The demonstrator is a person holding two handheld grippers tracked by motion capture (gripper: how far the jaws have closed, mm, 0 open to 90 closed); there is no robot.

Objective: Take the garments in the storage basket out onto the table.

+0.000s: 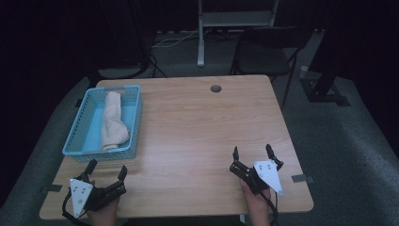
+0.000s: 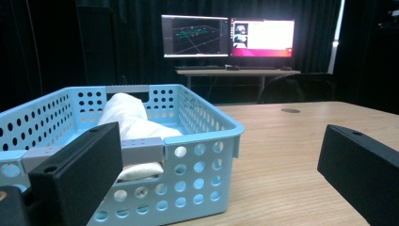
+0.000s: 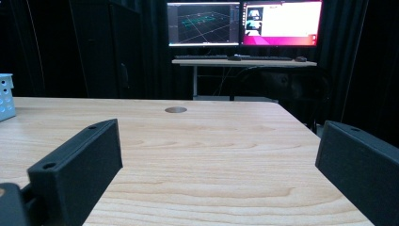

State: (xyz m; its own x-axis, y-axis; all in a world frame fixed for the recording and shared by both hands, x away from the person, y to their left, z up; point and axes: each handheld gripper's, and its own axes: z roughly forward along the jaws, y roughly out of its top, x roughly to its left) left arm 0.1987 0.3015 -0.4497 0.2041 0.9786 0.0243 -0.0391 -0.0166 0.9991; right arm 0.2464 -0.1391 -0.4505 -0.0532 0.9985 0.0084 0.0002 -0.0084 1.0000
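Resting wide open at six o'clock: left gripper (image 1: 107,170), right gripper (image 1: 253,154); one basket (image 1: 88,101) holding one cloth (image 1: 113,121) at ten.

Counter (image 1: 197,127) is bare wood from centre to right edge, so the right tool (image 1: 254,155) has an open run ahead. Only obstacle: the light blue perforated basket (image 1: 133,123) at far left, just ahead of the left tool (image 1: 107,169), its walls standing above the counter. Basket top is open; the rolled cream cloth (image 1: 113,120) fills its middle.
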